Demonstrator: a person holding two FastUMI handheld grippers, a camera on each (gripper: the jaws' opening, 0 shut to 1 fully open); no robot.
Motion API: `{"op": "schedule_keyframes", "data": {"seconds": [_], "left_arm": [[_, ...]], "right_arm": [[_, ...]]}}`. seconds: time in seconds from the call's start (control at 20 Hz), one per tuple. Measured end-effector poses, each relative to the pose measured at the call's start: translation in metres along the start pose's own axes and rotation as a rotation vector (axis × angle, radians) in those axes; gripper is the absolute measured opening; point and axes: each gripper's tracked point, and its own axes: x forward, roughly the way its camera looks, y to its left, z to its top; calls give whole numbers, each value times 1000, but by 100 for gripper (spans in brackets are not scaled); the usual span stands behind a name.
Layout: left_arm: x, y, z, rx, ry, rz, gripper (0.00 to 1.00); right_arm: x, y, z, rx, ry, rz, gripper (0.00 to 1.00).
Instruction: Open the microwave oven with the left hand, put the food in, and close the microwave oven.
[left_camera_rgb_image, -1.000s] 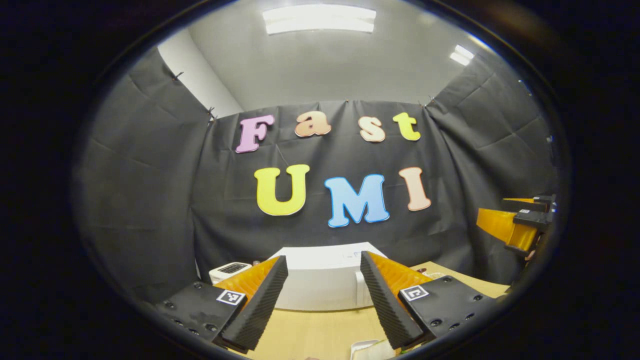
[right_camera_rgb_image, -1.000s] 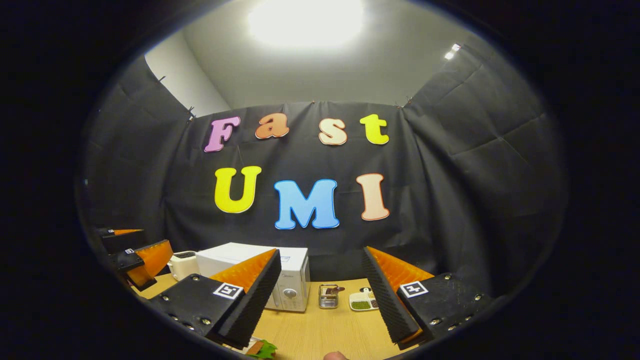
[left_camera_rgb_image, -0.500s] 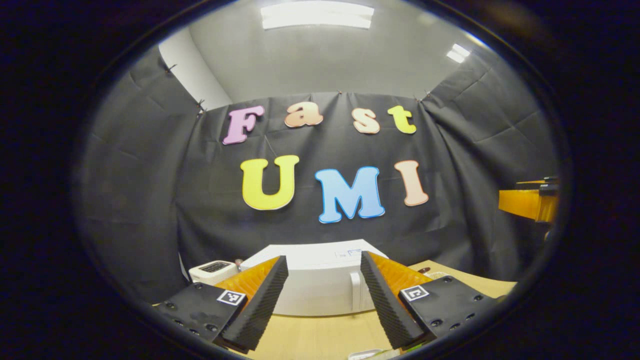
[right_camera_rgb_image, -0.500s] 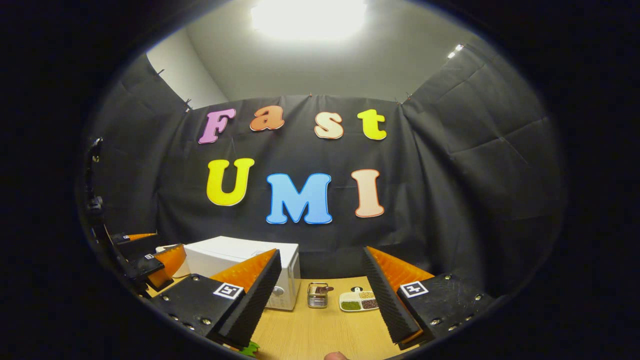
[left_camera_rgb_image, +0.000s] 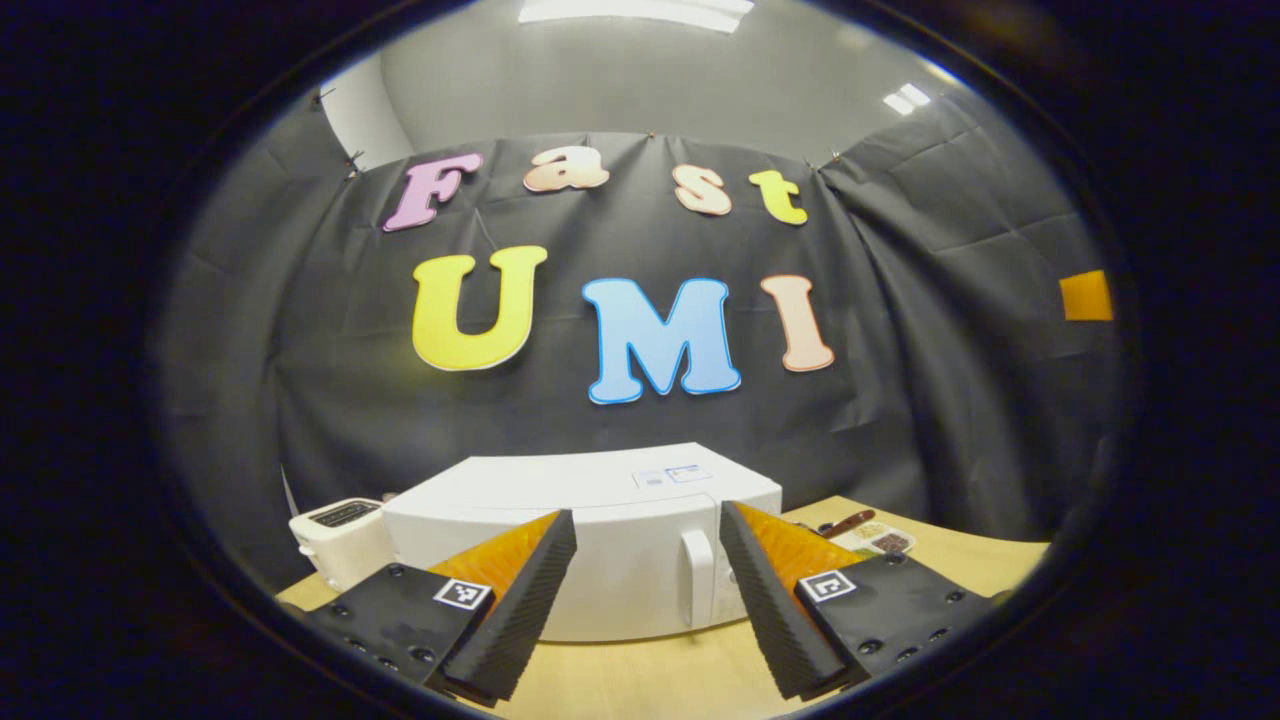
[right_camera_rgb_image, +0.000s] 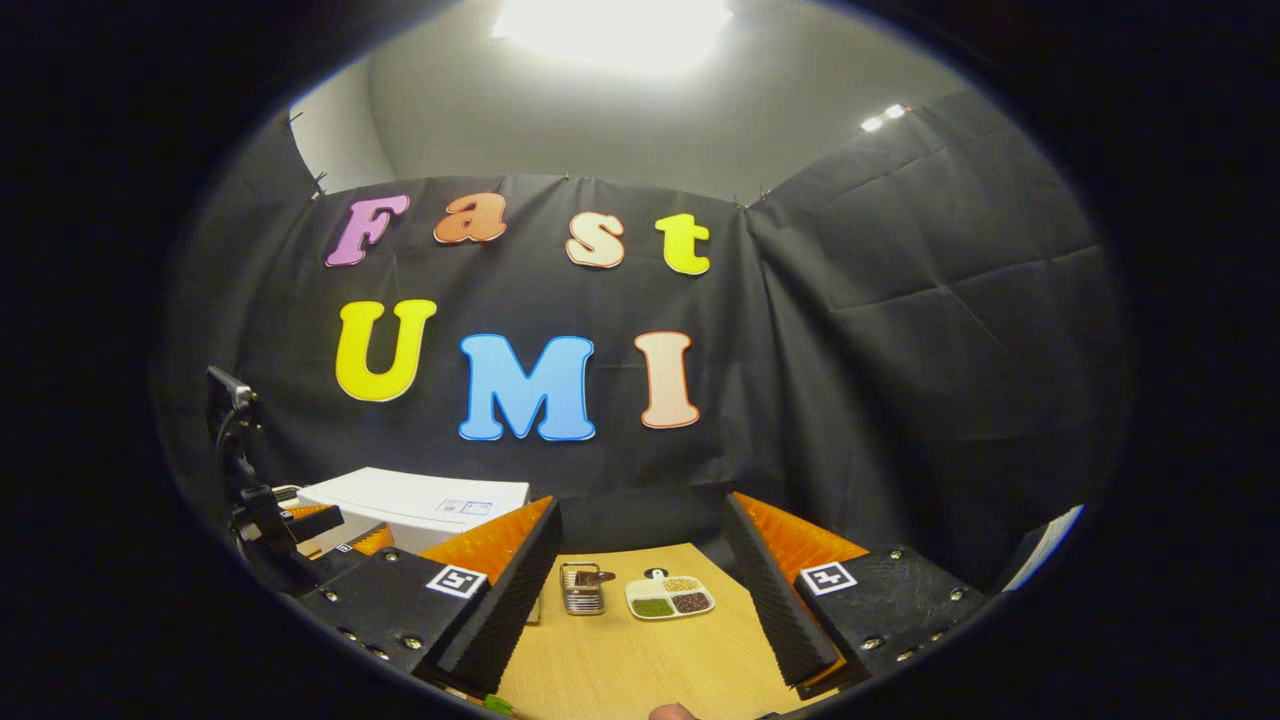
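The left gripper (left_camera_rgb_image: 645, 600) is held spread and empty before the closed microwave (left_camera_rgb_image: 620, 540), while the right gripper (right_camera_rgb_image: 640, 595) is likewise spread over the table (right_camera_rgb_image: 640, 670).

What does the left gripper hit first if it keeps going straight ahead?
Likely the microwave door front, near its vertical handle, which sits between the left gripper fingers. The gap remaining is unclear.

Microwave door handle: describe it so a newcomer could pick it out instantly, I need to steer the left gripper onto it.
Start at the white microwave on the wooden table, with the small white toaster beside it. On its front face, between the left gripper fingers, stands the handle. It is the only raised upright white bar on that flat door.
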Motion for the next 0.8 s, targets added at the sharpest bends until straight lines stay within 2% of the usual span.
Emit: {"op": "schedule_keyframes", "data": {"seconds": [0.05,0.3,0.5,0.65,0.7,0.75,0.8], "left_arm": [[11,-5,-9,8,11,-18,95],[54,-31,-55,15,66,-94,92],[82,-50,-86,13,120,-121,82],[97,-59,-105,14,153,-131,58],[101,-59,-111,20,164,-125,64],[104,-60,-116,22,173,-123,46],[105,-61,-119,21,181,-125,48]], "right_arm": [[-2,-4,1,-1,-2,-28,98],[-13,-17,-7,-10,31,-143,98],[-25,-23,-13,-28,51,-210,98],[-34,-30,-13,-43,64,-248,98],[-36,-31,-12,-46,64,-259,98],[-38,-32,-11,-50,65,-269,98],[-41,-33,-10,-56,64,-277,98]]}}
